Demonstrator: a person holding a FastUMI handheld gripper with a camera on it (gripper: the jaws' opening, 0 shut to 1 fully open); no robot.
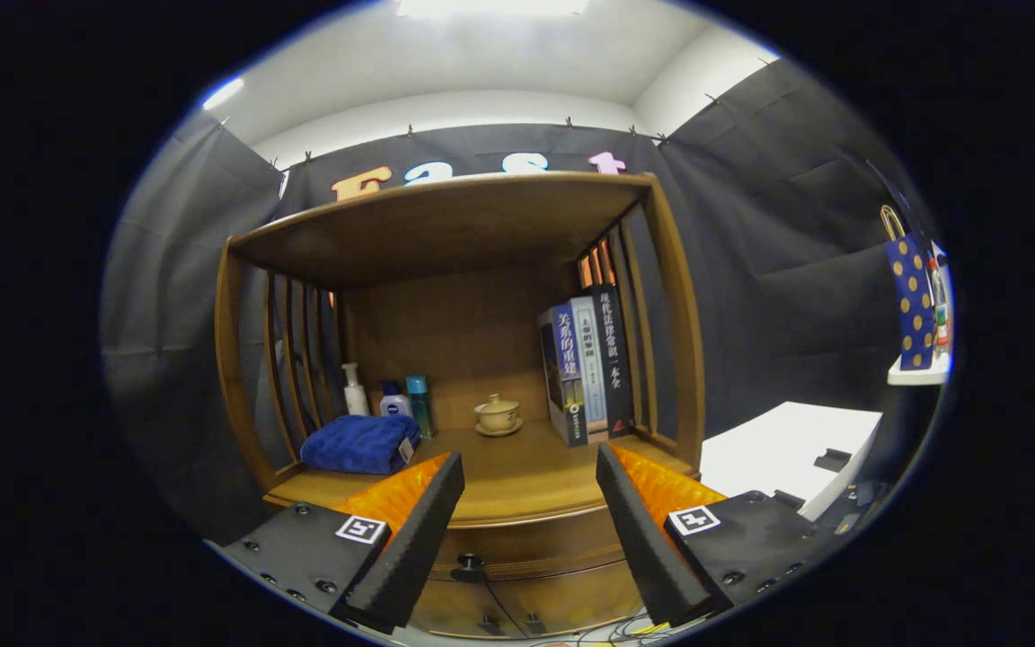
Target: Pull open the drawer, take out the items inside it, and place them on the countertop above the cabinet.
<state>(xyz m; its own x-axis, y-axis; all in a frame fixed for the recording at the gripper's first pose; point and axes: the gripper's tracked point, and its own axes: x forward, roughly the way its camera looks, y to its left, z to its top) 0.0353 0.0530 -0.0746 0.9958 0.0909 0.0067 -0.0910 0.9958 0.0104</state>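
A wooden cabinet stands ahead of me, with its countertop [517,481] under an open shelf frame. Below the countertop's front edge is the drawer [531,539], closed, with a dark round knob [469,564] low between my fingers. My gripper [531,467] is open, its two fingers spread wide apart with nothing between them, held a little in front of the drawer and not touching it. What lies inside the drawer is hidden.
On the countertop lie a folded blue towel [360,443] at the left, three bottles [387,400] behind it, a small lidded teacup on a saucer [498,415] in the middle, and upright books [585,368] at the right. A white table [787,445] stands to the right.
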